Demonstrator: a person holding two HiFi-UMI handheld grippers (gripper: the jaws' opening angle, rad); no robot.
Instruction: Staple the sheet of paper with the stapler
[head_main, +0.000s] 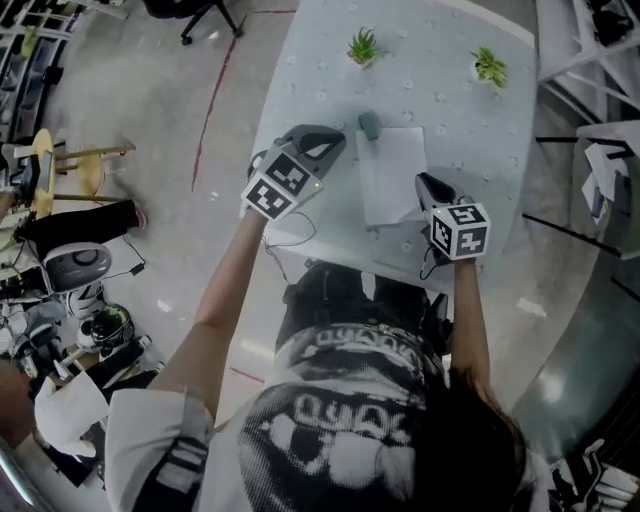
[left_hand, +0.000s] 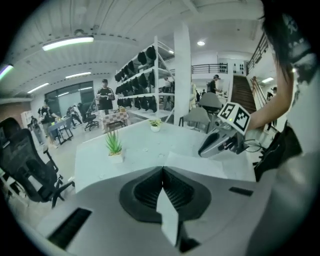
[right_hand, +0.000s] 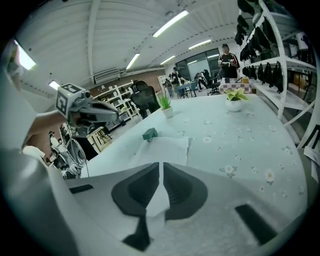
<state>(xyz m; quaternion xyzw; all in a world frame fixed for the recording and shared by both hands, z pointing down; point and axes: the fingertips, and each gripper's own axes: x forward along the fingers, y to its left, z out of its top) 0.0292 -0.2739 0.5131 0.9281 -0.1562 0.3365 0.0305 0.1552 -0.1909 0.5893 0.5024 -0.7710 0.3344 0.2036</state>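
Observation:
A white sheet of paper (head_main: 392, 170) lies flat on the flower-patterned table (head_main: 470, 130). A small green stapler (head_main: 369, 124) rests at the sheet's far left corner; the right gripper view shows the stapler (right_hand: 149, 134) and the paper (right_hand: 165, 149) ahead of the jaws. My left gripper (head_main: 335, 140) hovers left of the stapler with its jaws (left_hand: 162, 170) meeting, nothing between them. My right gripper (head_main: 422, 182) is at the sheet's near right edge. Its jaws (right_hand: 160, 167) stand a narrow slit apart, not pressing on anything I can see.
Two small potted plants (head_main: 362, 47) (head_main: 489, 67) stand at the far side of the table. A thin cable (head_main: 290, 240) loops off the near left table edge. Stools and equipment crowd the floor at the left. Shelving stands to the right.

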